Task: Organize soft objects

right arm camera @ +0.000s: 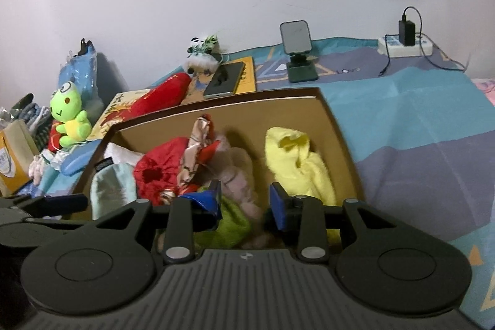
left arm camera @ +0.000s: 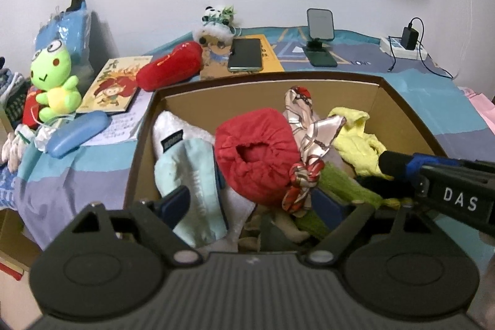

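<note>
A brown cardboard box (left arm camera: pixel 272 79) (right arm camera: pixel 340 126) holds soft things: a red pouch (left arm camera: pixel 256 153) (right arm camera: pixel 157 169), a patterned silk scarf (left arm camera: pixel 312 132) (right arm camera: pixel 198 144), a yellow cloth (left arm camera: pixel 359 141) (right arm camera: pixel 297 166), a pale blue cloth (left arm camera: pixel 191 175), a green fuzzy piece (right arm camera: pixel 229 221) and a pinkish plush (right arm camera: pixel 238 175). My left gripper (left arm camera: pixel 269 203) is open over the box's near side, empty. My right gripper (right arm camera: pixel 246 203) is open above the green piece and the plush, holding nothing; it also shows in the left wrist view (left arm camera: pixel 433 172).
On the bedspread left of the box: a green frog plush (left arm camera: pixel 55 79) (right arm camera: pixel 71 116), a red plush (left arm camera: pixel 170 65), a picture book (left arm camera: pixel 114 85), a blue case (left arm camera: pixel 77 132). Behind: a phone (left arm camera: pixel 246 54), a panda toy (left arm camera: pixel 216 17), a phone stand (left arm camera: pixel 320 36), a power strip (left arm camera: pixel 405 45).
</note>
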Motion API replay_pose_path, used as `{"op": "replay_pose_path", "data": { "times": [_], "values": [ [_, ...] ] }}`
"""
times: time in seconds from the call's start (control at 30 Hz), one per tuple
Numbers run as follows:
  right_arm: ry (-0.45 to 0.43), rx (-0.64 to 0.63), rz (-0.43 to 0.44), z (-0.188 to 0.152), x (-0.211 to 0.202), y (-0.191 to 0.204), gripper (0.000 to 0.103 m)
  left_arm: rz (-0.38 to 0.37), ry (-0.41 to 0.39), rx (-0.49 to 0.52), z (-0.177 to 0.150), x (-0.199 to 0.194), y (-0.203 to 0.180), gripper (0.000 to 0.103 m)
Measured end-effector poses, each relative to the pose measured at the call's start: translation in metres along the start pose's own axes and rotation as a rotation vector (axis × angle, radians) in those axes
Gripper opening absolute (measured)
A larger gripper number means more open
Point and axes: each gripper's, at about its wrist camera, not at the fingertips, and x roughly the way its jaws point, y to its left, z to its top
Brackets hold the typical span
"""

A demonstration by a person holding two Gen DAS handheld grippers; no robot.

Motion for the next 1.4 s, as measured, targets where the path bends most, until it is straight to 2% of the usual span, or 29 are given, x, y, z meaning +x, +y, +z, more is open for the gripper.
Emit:
{"op": "replay_pose_path", "data": {
  "times": [0.4, 0.77, 1.13, 1.4],
  "values": [
    [-0.02, -0.038, -0.054, 0.008, 0.012, -0.016, 0.018, 0.067, 0.0, 0.008, 0.013, 0.013, -0.012, 0.087],
    [-0.008, -0.072, -0.044, 0.016, 0.047, -0.007, 0.019, 0.129, 0.004, -0.024, 0.026, 0.044, 0.009, 0.087],
    [0.05, -0.046, -0.076, 0.019, 0.078, -0.01, 0.019, 0.112, 0.032, 0.003, 0.036, 0.08, 0.013, 0.087],
    [0.055, -0.034, -0.102, 0.02, 0.083, -0.011, 0.019, 0.075, 0.07, -0.035, 0.035, 0.093, 0.018, 0.087]
  ]
}}
